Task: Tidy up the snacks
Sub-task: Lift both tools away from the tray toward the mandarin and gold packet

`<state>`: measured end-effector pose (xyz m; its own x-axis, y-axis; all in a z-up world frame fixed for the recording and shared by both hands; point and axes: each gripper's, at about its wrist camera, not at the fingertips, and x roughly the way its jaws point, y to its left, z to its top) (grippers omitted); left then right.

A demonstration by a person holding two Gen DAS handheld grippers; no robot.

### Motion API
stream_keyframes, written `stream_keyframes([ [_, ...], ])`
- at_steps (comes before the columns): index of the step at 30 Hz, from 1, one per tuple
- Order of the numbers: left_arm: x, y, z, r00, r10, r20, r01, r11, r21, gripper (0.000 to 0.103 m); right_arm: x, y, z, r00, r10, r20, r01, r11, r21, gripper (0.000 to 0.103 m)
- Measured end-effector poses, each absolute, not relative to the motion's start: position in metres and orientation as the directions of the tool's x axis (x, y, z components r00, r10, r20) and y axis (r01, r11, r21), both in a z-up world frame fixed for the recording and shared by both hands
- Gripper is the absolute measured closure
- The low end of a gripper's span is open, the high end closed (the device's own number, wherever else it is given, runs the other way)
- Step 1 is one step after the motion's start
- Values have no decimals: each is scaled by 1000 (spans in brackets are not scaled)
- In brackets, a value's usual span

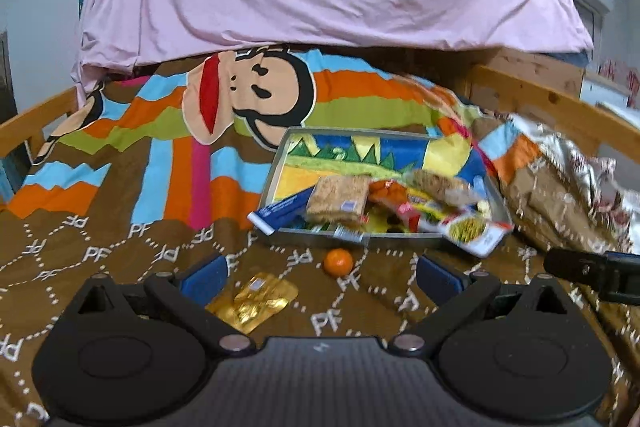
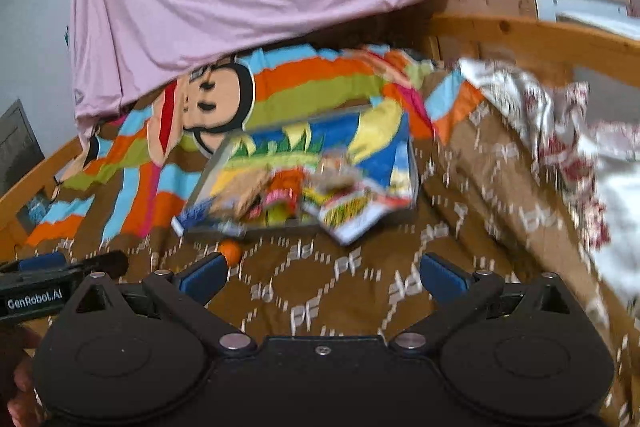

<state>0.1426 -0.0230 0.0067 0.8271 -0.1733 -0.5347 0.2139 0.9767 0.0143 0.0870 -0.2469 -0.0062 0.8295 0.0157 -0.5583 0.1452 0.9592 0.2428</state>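
Tray [image 1: 280, 163] sat mid-bed, toward the right side, snacks [image 1: 380, 203] heaped at its near end, likely gathered there for sorting. Orange [image 1: 338, 261] and gold packet [image 1: 256, 301] lay loose on the bedspread just before it. Left gripper [image 1: 320, 277] and right gripper [image 2: 322, 277] hung short, fingers apart, nothing between them

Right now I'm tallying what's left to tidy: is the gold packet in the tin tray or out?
Out. The gold packet lies on the brown blanket, nearer the camera than the tin tray, beside a small orange.
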Motion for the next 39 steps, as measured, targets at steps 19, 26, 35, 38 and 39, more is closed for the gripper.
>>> stream_keyframes([
  [19, 123, 2, -10, 760, 26, -649, 66, 991, 117, 1, 82, -217, -33, 722, 47, -691, 110, 977, 181, 1],
  [26, 128, 1, -16, 738, 82, -670, 41, 985, 166, 1, 86, -211, -38, 695, 64, -716, 86, 981, 171, 1],
  [35, 130, 1, -16, 735, 103, -670, 35, 981, 189, 1, 89, -208, -40, 683, 72, -727, 70, 984, 163, 1],
  [38, 131, 3, -15, 734, 110, -670, 29, 981, 192, 1, 90, -207, -41, 678, 77, -731, 65, 984, 164, 1],
  [39, 131, 3, -15, 734, 111, -670, 27, 981, 192, 1, 91, -206, -42, 675, 80, -733, 62, 985, 164, 1],
])
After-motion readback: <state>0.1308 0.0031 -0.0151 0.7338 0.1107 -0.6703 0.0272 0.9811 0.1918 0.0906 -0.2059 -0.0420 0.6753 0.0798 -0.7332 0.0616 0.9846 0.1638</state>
